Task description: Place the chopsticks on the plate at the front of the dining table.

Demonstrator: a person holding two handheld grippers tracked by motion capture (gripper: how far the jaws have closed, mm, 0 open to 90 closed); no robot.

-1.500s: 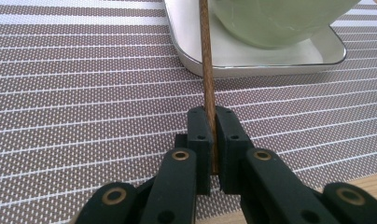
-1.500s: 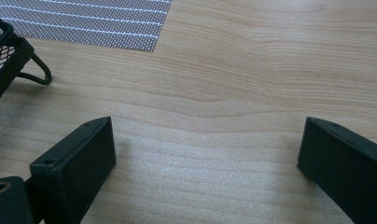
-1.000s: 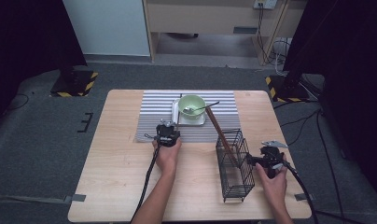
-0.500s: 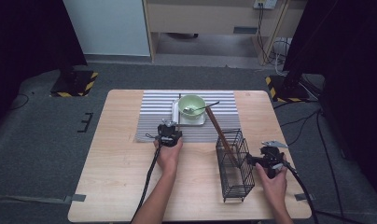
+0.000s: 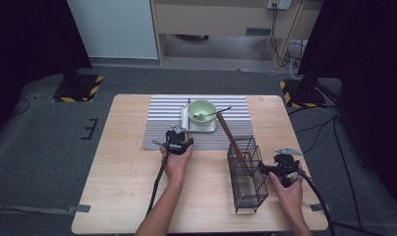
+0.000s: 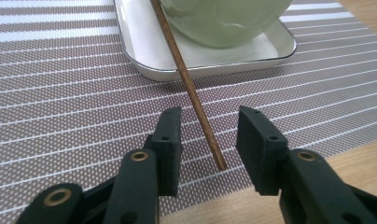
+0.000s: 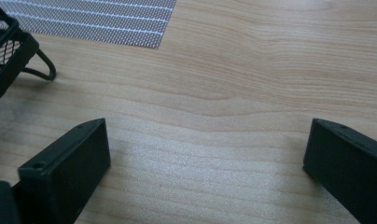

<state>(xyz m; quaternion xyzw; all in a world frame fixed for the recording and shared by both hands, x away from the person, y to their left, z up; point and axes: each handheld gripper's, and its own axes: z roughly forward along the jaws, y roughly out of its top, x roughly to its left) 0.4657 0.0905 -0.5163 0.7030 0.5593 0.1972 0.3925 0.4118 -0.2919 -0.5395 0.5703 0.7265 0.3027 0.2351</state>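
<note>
A thin brown chopstick (image 6: pixel 186 79) lies on the striped mat (image 6: pixel 60 93), its far end resting on the white tray (image 6: pixel 144 51) beside the green bowl (image 6: pixel 224 18). My left gripper (image 6: pixel 207 135) straddles its near tip. The jaws have just been opening and stand apart from the stick on both sides. In the high view the left gripper (image 5: pixel 179 132) sits at the mat's near edge, below the tray (image 5: pixel 185 127). My right gripper (image 7: pixel 207 154) stands wide open over bare wood, just right of the black wire basket (image 5: pixel 245 172).
A spoon (image 5: pixel 213 114) rests in the bowl (image 5: pixel 202 109). A second brown stick (image 5: pixel 231 135) leans out of the basket toward the bowl. A basket foot (image 7: pixel 42 65) shows at the left of the right gripper view. The wooden table (image 5: pixel 118 172) has free room at the near left.
</note>
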